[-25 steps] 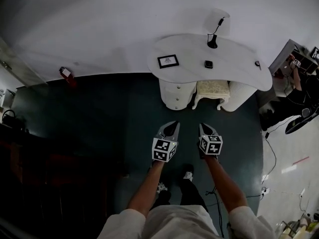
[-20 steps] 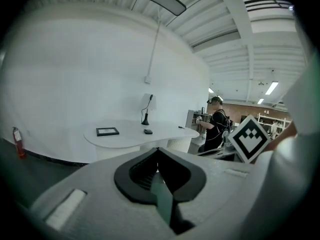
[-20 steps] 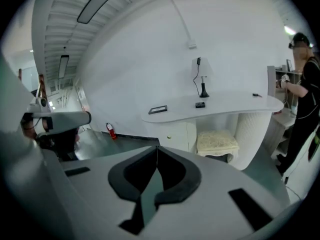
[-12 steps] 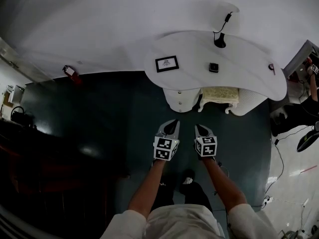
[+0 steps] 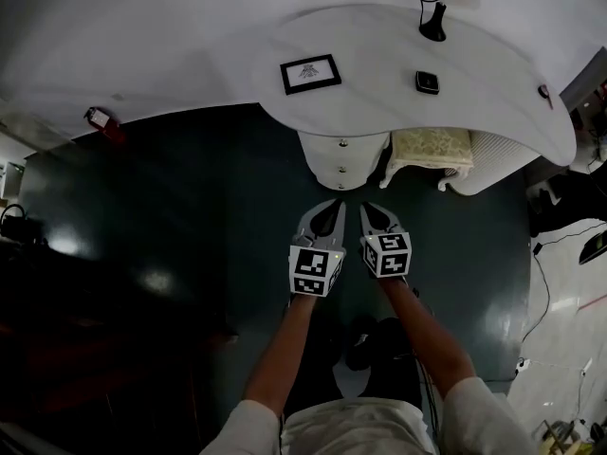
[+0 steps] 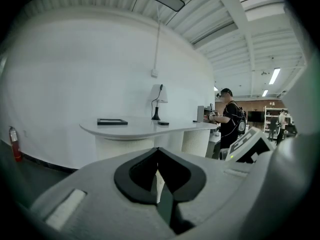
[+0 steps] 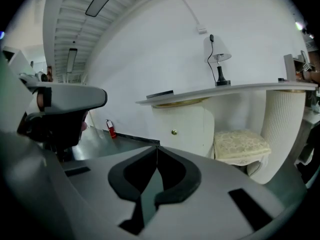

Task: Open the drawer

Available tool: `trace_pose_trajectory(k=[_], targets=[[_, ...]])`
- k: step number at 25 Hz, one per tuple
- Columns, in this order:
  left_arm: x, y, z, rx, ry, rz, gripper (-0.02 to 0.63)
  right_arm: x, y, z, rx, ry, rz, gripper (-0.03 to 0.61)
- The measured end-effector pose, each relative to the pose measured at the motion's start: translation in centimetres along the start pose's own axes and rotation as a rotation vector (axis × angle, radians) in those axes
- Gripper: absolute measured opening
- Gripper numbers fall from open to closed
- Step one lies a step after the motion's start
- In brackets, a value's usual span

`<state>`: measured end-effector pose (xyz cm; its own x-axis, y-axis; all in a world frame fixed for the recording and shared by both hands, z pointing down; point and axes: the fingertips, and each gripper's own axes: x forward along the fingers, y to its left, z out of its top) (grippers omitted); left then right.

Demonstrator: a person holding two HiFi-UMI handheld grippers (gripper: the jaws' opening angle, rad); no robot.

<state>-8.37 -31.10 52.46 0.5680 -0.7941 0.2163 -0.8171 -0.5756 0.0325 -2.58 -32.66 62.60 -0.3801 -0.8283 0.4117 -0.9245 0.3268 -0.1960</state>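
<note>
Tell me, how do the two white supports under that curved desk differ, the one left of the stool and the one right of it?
The left support has a smooth front; the right support has vertical ribs. The left support carries small round knobs, one above the other; the right support shows none. Both are white, rounded, and flank the cushioned stool beneath the desk top.

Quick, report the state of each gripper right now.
Left gripper: jaws closed, holding nothing.
Right gripper: jaws closed, holding nothing.
</note>
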Motion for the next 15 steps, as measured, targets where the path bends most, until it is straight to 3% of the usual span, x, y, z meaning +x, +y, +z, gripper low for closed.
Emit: trace_pose_trajectory(k=[4,10,15], targets=[[3.3,3.0,-7.3,-0.006,-0.039,0.021,0.009,5.9,-1.9,-5.0,0.007,-0.047,-0.021,0.017],[7.5,6.7,-19.3,0.008,-0.026,0.048,0.009,13.6,-2.1,-14.6,-0.036,-0.053,-0.02,0.017],[10.7,7.5,-26.3,0.039,-0.071,0.021,0.009,17.9,-5.0,-20.4,0.003,-0.096,-0.042,0.017]])
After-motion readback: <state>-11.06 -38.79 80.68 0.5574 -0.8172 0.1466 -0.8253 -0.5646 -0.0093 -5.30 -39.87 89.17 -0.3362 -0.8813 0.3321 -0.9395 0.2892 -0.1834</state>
